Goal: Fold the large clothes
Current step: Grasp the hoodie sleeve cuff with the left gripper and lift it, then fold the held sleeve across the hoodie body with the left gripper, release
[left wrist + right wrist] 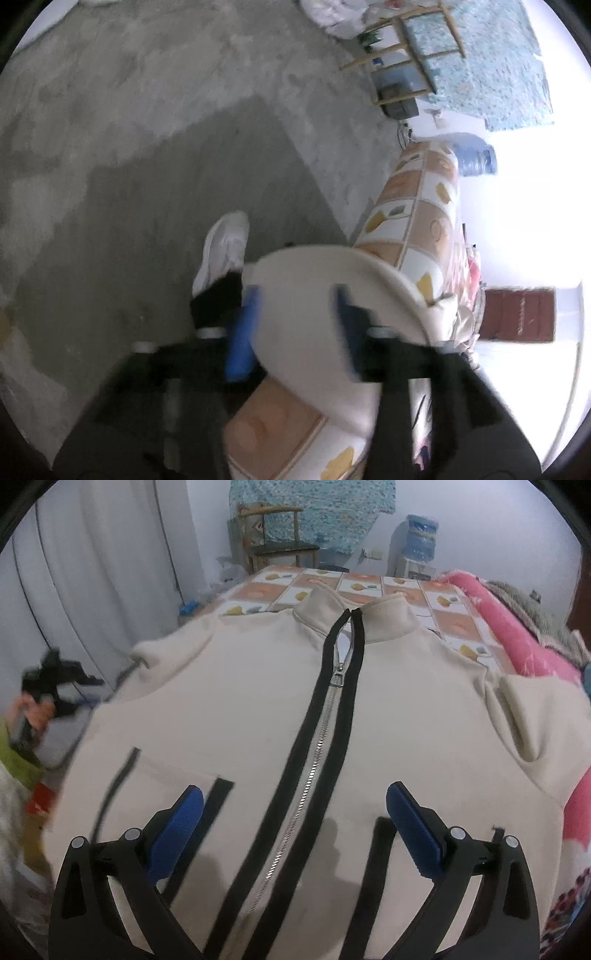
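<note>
A cream zip-up jacket (280, 701) with black zipper trim lies spread front-up on the bed, collar at the far end. My right gripper (295, 805) is open and empty, hovering over the jacket's lower front astride the zipper. My left gripper (295, 325) is at the bed's edge with its jaws apart; a fold of cream jacket fabric (303, 295) lies between the blue pads (243, 332). The view is blurred, so I cannot tell whether it grips the fabric. The left gripper also shows in the right wrist view (44, 686), at the jacket's left side.
The bed has a checkered orange and white sheet (332, 583) and a pink blanket (517, 642) on the right. A wooden chair (277, 542) and a water dispenser (417, 542) stand beyond it. A white shoe (225, 247) stands on the concrete floor (147, 147).
</note>
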The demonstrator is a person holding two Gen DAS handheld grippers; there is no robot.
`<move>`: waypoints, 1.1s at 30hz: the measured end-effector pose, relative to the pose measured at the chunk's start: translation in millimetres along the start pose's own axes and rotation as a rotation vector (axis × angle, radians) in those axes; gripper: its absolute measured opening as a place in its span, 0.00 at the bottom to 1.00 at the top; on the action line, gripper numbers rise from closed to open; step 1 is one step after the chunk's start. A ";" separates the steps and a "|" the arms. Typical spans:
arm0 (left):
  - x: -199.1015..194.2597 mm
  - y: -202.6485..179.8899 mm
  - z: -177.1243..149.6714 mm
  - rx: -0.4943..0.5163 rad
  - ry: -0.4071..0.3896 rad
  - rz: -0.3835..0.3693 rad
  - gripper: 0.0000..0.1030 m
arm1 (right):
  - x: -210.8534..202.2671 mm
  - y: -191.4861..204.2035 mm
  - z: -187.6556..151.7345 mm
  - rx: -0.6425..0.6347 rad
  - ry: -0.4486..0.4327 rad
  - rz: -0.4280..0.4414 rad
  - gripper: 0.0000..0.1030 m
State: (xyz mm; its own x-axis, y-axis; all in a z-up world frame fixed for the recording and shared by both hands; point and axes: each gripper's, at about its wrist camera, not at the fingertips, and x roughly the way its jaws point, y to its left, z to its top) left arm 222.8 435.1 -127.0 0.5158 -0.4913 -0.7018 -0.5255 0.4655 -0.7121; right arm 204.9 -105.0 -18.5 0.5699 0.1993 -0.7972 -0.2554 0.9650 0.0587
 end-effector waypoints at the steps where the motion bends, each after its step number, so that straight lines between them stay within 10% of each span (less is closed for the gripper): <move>1: 3.4 11.6 -4.8 -0.030 0.020 -0.030 0.52 | -2.3 1.5 0.5 0.003 -0.002 0.015 0.94; 7: 40.8 93.9 -41.6 -0.196 0.125 -0.186 0.68 | 10.3 44.7 8.9 -0.106 0.027 0.037 0.94; 14: 96.7 193.7 -87.9 -0.485 0.145 -0.671 0.72 | 53.1 96.7 12.6 -0.213 0.142 0.001 0.94; 21: 162.6 212.3 -144.3 -0.682 0.141 -1.048 0.76 | 68.8 129.4 16.9 -0.327 0.170 -0.101 0.94; 27: 203.7 194.4 -173.3 -0.753 0.208 -1.131 0.81 | 68.0 137.5 19.2 -0.340 0.169 -0.139 0.94; 33: 245.3 179.8 -130.3 -0.775 0.210 -1.127 0.81 | 64.8 138.4 16.4 -0.332 0.164 -0.145 0.94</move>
State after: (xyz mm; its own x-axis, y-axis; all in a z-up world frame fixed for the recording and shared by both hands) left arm 166.7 302.4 -424.9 0.8350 -0.4579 0.3050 -0.1711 -0.7429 -0.6471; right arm 219.2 44.2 -52.2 0.4933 0.0094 -0.8698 -0.4355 0.8683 -0.2376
